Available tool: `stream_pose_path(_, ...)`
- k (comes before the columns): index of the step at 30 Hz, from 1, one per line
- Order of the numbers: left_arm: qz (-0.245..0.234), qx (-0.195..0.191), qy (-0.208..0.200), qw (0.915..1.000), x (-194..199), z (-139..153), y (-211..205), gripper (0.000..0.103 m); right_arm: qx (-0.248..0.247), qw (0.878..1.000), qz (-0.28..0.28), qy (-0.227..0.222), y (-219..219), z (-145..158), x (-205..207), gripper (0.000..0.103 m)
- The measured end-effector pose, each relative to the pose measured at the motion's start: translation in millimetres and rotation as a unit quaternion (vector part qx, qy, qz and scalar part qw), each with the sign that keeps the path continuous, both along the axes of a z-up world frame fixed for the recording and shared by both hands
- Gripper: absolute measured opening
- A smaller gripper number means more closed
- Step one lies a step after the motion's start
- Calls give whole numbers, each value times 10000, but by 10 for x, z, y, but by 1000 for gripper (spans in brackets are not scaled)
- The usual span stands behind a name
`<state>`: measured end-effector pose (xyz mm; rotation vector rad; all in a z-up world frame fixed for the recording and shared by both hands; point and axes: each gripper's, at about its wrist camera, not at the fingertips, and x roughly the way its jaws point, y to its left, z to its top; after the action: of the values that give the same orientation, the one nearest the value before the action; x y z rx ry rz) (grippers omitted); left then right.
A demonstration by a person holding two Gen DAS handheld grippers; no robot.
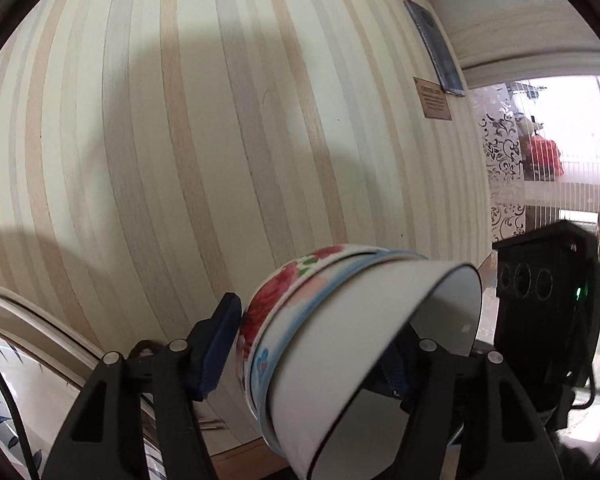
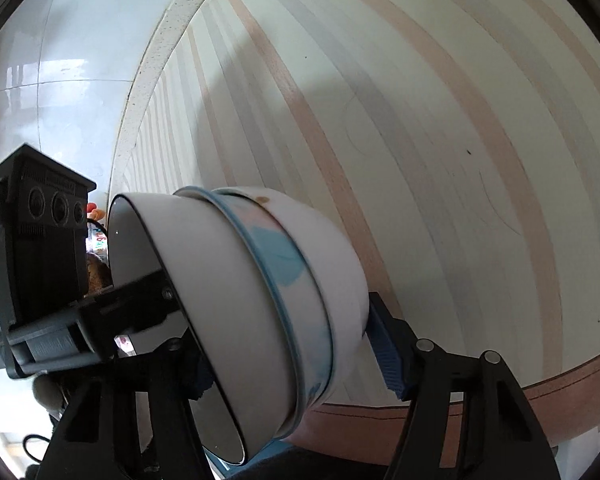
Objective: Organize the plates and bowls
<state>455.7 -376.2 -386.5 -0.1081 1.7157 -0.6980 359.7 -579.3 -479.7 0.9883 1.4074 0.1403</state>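
Three nested bowls are held in the air between both grippers, tipped on their side. In the left wrist view the outer bowl (image 1: 276, 296) has red flowers, the middle bowl (image 1: 260, 364) has a blue rim, and the inner white bowl (image 1: 360, 340) has a dark rim. My left gripper (image 1: 306, 360) is shut on the stack, one blue pad (image 1: 216, 344) outside the flowered bowl and the other finger inside the white bowl. My right gripper (image 2: 296, 364) is shut on the same stack of bowls (image 2: 260, 280) from the opposite side, its blue pad (image 2: 388, 356) on the outer wall.
A striped wall (image 1: 220, 140) fills both views close behind the bowls. It carries a brown plaque (image 1: 434, 100), with a patterned curtain (image 1: 500, 168) and a bright window to the right. A leaf-patterned surface (image 1: 4, 392) lies lower left. A brown baseboard (image 2: 540, 392) runs along the wall's foot.
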Motion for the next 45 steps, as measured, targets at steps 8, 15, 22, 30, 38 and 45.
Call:
stream_pose_path(8, 225, 51, -12, 9997, 33, 1, 54, 61, -40, 9999, 130, -101, 35, 67, 115, 67)
stream_pose_path(15, 414, 105, -38, 9991, 47, 125, 79, 61, -1, 9993, 341, -156, 124, 166, 236, 67)
stream_pose_path(22, 521, 111, -78, 9985, 46, 343, 258, 61, 26, 9986, 478, -214, 330, 373, 388, 67)
stream_pose_path(30, 829, 12, -191, 9964, 74, 532, 741, 62, -93, 9961, 725, -501, 907, 585, 545, 67)
stream_pose_path(38, 1187, 78, -278, 9925, 111, 571, 1414, 62, 8, 9928, 1048, -585, 1587, 562, 800, 67)
stream_pose_path(45, 1419, 211, -302, 9892, 101, 437, 1891, 62, 69, 9899, 1294, -570, 2089, 429, 882, 67)
